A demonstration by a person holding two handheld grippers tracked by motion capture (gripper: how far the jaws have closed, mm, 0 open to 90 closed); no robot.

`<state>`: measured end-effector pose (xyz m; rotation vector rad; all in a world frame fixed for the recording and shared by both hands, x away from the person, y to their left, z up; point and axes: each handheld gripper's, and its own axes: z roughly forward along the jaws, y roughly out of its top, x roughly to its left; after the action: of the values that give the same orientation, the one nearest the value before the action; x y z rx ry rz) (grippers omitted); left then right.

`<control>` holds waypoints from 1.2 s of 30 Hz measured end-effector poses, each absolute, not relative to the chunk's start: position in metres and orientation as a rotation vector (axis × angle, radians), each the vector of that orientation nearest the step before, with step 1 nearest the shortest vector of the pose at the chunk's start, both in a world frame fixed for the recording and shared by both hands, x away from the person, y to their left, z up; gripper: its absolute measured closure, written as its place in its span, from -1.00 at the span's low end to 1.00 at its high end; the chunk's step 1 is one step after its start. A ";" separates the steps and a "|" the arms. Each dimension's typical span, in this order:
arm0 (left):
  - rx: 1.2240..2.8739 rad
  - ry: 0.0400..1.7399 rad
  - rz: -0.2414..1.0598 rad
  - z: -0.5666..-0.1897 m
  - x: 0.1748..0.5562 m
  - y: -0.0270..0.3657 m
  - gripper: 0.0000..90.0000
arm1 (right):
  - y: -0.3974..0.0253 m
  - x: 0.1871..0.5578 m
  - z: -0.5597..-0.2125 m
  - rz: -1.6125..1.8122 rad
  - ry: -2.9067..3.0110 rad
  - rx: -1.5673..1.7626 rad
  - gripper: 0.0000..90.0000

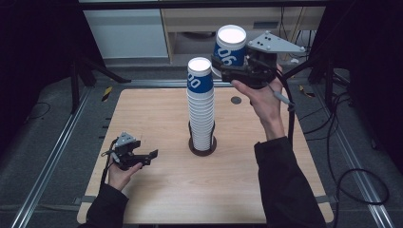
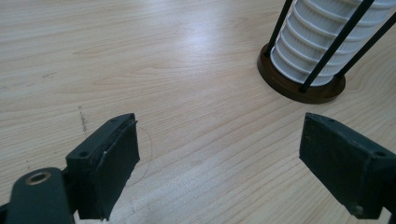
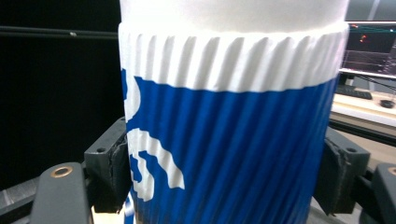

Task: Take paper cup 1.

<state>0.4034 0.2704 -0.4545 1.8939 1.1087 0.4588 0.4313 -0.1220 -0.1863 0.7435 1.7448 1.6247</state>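
Note:
A tall stack of blue-and-white ribbed paper cups (image 1: pixel 201 102) stands in a dark round holder (image 1: pixel 203 145) at the middle of the wooden table (image 1: pixel 157 114). My right gripper (image 1: pixel 231 67) is held high, to the right of the stack's top, shut on a single blue-and-white cup (image 1: pixel 230 45); in the right gripper view that cup (image 3: pixel 233 121) sits upright between both jaws. My left gripper (image 1: pixel 146 156) rests low near the table's left front, open and holding nothing (image 2: pixel 219 158), with the holder's base (image 2: pixel 299 86) ahead to its right.
A small dark round mark (image 1: pixel 236 100) lies on the table behind the stack. Metal rails (image 1: pixel 57 142) run along both sides of the table. Cables (image 1: pixel 351 180) trail on the floor at right. White cabinets (image 1: pixel 128 28) stand behind.

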 end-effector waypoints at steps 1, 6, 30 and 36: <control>1.895 1.108 0.458 -0.454 0.403 0.270 -0.74 | -0.126 0.429 -0.189 1.616 1.748 0.746 -0.52; 1.897 1.106 0.459 -0.454 0.403 0.270 -0.74 | -0.143 0.420 -0.207 1.591 1.771 0.754 -0.53; 1.911 1.087 0.459 -0.452 0.400 0.264 -0.73 | -0.181 0.396 -0.307 1.567 1.905 0.818 -0.53; 1.916 1.078 0.458 -0.451 0.399 0.264 -0.74 | -0.185 0.392 -0.326 1.569 1.940 0.831 -0.53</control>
<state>0.3995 0.2639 -0.4507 1.9158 1.0784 0.4581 0.3919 -0.1854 -0.3264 0.8311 1.9395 1.5694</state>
